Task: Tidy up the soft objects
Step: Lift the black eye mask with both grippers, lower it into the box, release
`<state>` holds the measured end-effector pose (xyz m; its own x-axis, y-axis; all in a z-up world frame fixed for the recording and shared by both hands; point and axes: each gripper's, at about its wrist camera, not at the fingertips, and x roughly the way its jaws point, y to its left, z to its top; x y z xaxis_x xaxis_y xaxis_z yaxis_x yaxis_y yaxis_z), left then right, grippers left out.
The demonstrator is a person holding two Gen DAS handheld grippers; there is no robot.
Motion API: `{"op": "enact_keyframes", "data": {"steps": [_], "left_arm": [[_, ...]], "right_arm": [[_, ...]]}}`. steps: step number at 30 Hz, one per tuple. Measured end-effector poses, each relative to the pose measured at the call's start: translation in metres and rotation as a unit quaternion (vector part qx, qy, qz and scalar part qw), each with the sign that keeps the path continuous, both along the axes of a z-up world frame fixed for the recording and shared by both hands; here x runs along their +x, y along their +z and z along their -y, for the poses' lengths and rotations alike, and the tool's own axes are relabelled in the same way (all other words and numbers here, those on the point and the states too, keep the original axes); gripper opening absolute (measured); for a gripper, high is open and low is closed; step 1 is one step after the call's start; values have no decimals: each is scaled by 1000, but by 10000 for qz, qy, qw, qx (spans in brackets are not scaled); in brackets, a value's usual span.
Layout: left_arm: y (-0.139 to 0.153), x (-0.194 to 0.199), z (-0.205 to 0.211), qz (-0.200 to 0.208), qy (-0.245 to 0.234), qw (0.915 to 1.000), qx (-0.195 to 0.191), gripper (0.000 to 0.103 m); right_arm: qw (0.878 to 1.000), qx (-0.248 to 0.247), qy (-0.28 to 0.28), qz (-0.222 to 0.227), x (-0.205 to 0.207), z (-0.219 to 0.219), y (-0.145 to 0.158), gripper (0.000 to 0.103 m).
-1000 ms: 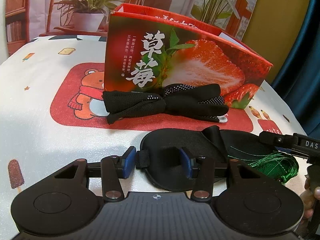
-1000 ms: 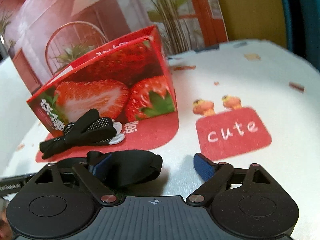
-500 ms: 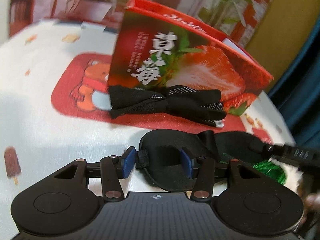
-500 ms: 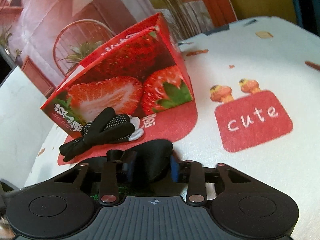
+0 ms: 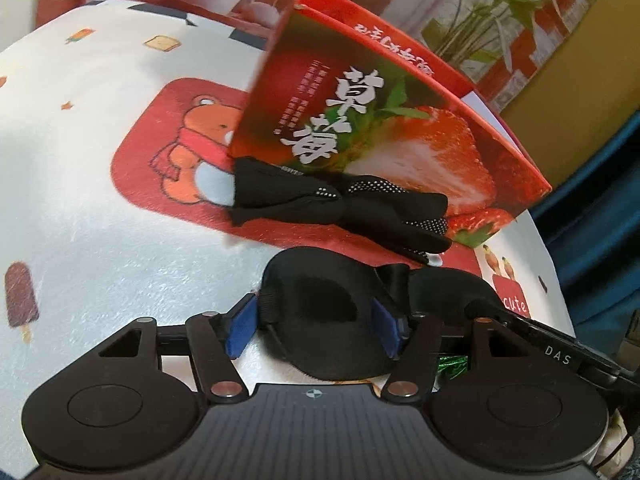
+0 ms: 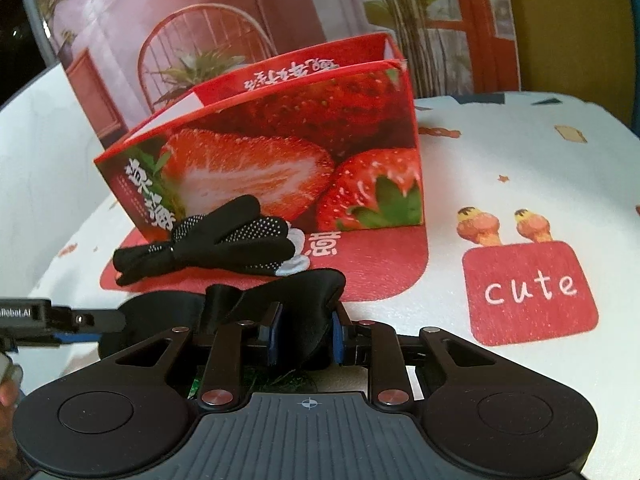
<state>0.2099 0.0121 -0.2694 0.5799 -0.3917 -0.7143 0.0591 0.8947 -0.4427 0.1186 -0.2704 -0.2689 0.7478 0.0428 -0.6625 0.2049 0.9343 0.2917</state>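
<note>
- Left claw (image 5: 314, 322) pinching one padded cup of the black eye mask (image 5: 320, 312), blue fingers (image 5: 240, 328) pressed against either side of it
- Right claw (image 6: 304, 334) clamped on the other cup of the same eye mask (image 6: 308, 320), fabric bunched up between the pads
- Eye mask held between the two claws, just in front of the strawberry box (image 5: 384, 136), strap looped up at its middle; whether its underside touches the desk cannot be told
- Black dotted gloves (image 5: 344, 208) bundled on the desk (image 5: 80, 200), lying along the base of the strawberry box, touching or almost touching its front face
- Same gloves (image 6: 212, 244) between the strawberry box (image 6: 280, 168) and the eye mask in the right wrist view
- Strawberry box open at the top, standing on a red patch of the printed cover
- Scrap of green shiny ribbon (image 5: 452, 364) under the eye mask, on the near side from the strawberry box, mostly hidden
- Red "cute" print (image 6: 528, 292) on the desk cover beside the strawberry box, on the right claw's side
</note>
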Motion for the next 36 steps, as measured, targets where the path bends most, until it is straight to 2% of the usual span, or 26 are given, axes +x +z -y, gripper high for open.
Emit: {"op": "enact_keyframes", "data": {"steps": [2,3,6,9,15,22,31,36], "left_arm": [[-1,0,2,32,-10,10000,21,60],[-1,0,1,42,-5,10000,22,46],[-2,-1,-3,52,-5,10000,-45,30],[10,-5,-4,382,-49,9993,0,21],[59,-24,2,1451,-200,9889,253,18],[109,-37,3,2486,-71,9672,522,18],[147,-18,11,3051,13,9490,798,18],[162,12,25,3290,3,9375,1130,17]], "right_arm": [[10000,-30,29,-23,1,0,-1,22],[10000,-49,45,-34,2,-1,-1,22],[9999,-128,102,-53,5,-3,0,22],[9997,-162,152,64,6,-6,8,21],[9978,-254,198,581,3,-9,43,18],[9899,-541,420,1238,6,-13,95,18],[9784,-1022,664,1667,37,-17,143,18],[9716,-1414,759,1741,67,-12,158,18]]}}
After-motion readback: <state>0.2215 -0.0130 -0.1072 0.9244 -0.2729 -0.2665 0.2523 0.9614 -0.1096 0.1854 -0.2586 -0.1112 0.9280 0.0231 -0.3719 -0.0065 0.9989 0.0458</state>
